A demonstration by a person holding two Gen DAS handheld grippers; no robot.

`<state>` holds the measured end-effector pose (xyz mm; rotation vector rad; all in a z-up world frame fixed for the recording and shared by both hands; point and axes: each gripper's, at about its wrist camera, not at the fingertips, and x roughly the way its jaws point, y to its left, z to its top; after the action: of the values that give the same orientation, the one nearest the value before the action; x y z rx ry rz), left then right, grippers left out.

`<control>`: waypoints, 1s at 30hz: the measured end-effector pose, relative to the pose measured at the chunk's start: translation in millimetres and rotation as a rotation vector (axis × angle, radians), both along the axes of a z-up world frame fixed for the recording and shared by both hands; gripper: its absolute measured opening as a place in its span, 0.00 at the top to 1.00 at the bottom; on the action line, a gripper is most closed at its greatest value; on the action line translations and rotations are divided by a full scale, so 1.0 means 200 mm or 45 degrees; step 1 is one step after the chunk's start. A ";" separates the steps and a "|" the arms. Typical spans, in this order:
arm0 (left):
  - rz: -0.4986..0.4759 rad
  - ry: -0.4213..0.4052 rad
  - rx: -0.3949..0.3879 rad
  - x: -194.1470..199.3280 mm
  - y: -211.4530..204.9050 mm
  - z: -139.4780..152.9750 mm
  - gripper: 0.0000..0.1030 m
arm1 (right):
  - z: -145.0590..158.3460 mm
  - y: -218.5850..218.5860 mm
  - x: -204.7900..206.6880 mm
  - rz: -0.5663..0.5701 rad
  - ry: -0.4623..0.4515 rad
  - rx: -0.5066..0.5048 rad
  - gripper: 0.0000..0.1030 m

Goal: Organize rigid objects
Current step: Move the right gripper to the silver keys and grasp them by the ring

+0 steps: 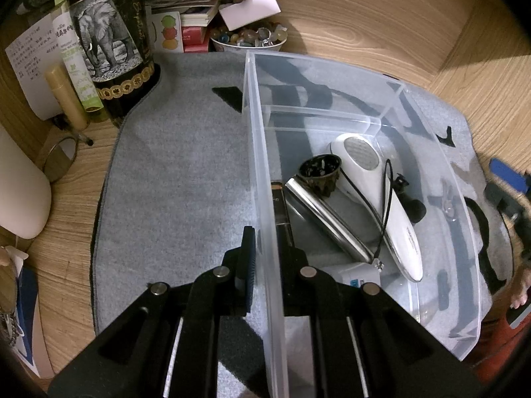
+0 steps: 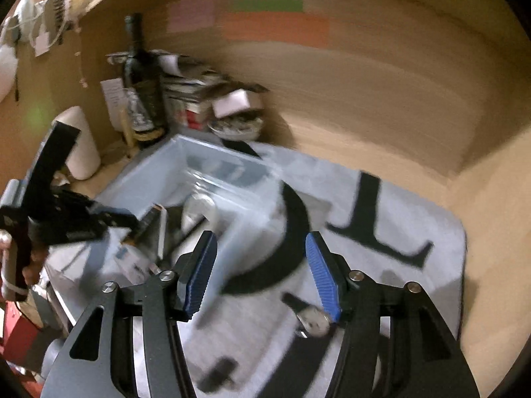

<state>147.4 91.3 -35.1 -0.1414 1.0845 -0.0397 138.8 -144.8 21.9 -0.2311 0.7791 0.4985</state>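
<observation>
Translucent plastic bin (image 1: 262,152) pinched at its near wall by left gripper (image 1: 265,258), likely steadying it on grey mat (image 1: 172,165); lint shaver (image 1: 375,192) and metal tube (image 1: 328,219) inside, right gripper (image 2: 262,275) spread, empty.

**Colours and patterns on record**

Mat (image 1: 172,172): grey with black shapes. Bin (image 1: 262,152): clear, frosted. Lint shaver (image 1: 381,195), centre right: white, silver mesh. Bottle (image 1: 109,43), upper left: black, gold trim, grey elephant print. Table (image 1: 381,13): light wood grain. Right tool (image 2: 262,278) pads: blue, ribbed.
</observation>
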 end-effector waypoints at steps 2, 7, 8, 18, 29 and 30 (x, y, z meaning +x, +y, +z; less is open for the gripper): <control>0.000 -0.001 0.003 0.00 0.00 0.00 0.90 | -0.07 -0.05 -0.01 -0.032 0.035 -0.035 0.49; 0.000 -0.002 0.002 0.00 0.00 0.00 0.90 | -0.26 -0.13 0.01 -0.107 0.111 -0.165 0.49; 0.000 -0.002 0.002 0.00 0.00 0.00 0.90 | -0.29 -0.15 0.02 -0.117 0.130 -0.176 0.49; 0.003 0.001 -0.003 0.00 -0.01 0.00 0.90 | -0.41 -0.24 0.16 -0.198 0.265 -0.067 0.45; 0.003 0.004 -0.012 0.01 -0.01 0.00 0.90 | -0.42 -0.15 0.15 -0.191 0.175 -0.108 0.67; 0.003 0.004 -0.012 0.01 -0.01 0.00 0.90 | -0.42 -0.14 0.14 -0.192 0.167 -0.112 0.68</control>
<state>148.8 90.3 -35.1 -0.1514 1.0872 -0.0427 167.8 -173.5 -62.0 -0.2207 0.9402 0.3391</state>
